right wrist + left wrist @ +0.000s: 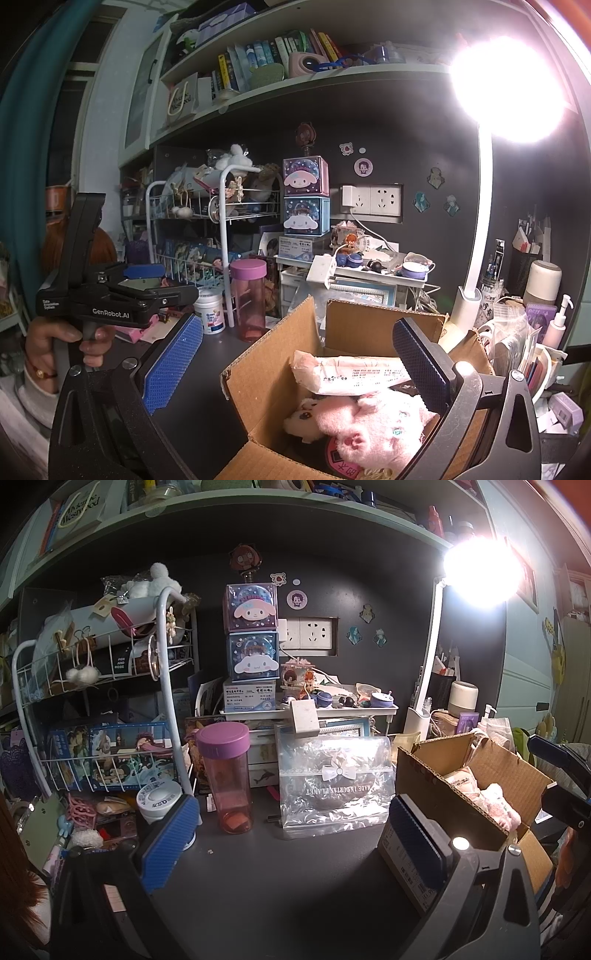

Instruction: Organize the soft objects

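An open cardboard box [269, 354] stands on the dark desk and holds a pink plush toy [369, 428] and a soft pink sealed pack [351, 373]. The box also shows at the right of the left wrist view [436, 786], with the pink plush [498, 805] inside. My right gripper [299, 365] is open and empty, hovering over the box. My left gripper [291, 842] is open and empty above the desk, facing a clear plastic bag with a white bow [334, 786]. The left gripper also shows in the right wrist view [144, 273], held at the left.
A pink bottle with a purple lid [227, 775] and a white jar [157, 801] stand left of the bag. A white wire rack [99, 709] full of items is at the left. A bright desk lamp [476, 572], stacked character boxes [251, 635] and clutter line the back.
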The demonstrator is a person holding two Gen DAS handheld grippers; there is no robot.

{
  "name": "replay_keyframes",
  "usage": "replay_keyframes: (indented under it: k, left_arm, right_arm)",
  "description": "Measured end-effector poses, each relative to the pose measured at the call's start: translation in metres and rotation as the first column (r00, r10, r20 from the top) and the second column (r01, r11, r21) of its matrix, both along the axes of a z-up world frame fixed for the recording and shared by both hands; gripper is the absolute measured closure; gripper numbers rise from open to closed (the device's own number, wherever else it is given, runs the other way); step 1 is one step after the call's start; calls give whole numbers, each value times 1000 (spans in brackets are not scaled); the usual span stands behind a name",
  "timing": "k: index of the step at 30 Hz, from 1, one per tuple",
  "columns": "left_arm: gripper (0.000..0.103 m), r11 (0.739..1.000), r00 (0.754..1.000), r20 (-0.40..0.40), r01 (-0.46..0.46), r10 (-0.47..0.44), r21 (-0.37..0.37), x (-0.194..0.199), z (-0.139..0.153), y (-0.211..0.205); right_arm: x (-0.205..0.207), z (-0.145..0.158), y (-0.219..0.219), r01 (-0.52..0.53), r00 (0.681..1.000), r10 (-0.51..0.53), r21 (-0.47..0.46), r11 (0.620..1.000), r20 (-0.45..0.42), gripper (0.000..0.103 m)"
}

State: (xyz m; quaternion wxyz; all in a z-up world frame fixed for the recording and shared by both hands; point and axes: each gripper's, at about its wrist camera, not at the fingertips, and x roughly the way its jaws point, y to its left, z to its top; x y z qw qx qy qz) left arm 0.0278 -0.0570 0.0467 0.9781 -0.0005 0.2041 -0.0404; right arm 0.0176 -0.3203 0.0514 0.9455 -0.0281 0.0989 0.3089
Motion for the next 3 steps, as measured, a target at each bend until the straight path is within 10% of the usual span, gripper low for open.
replay_keyframes:
  k: [3]
  left_arm:
    - [1, 1000, 1000, -1, -3, 3, 2, 0, 0, 0]
  right_arm:
    - [0, 0, 0, -1, 1000, 1, 1, 1000, 1, 0]
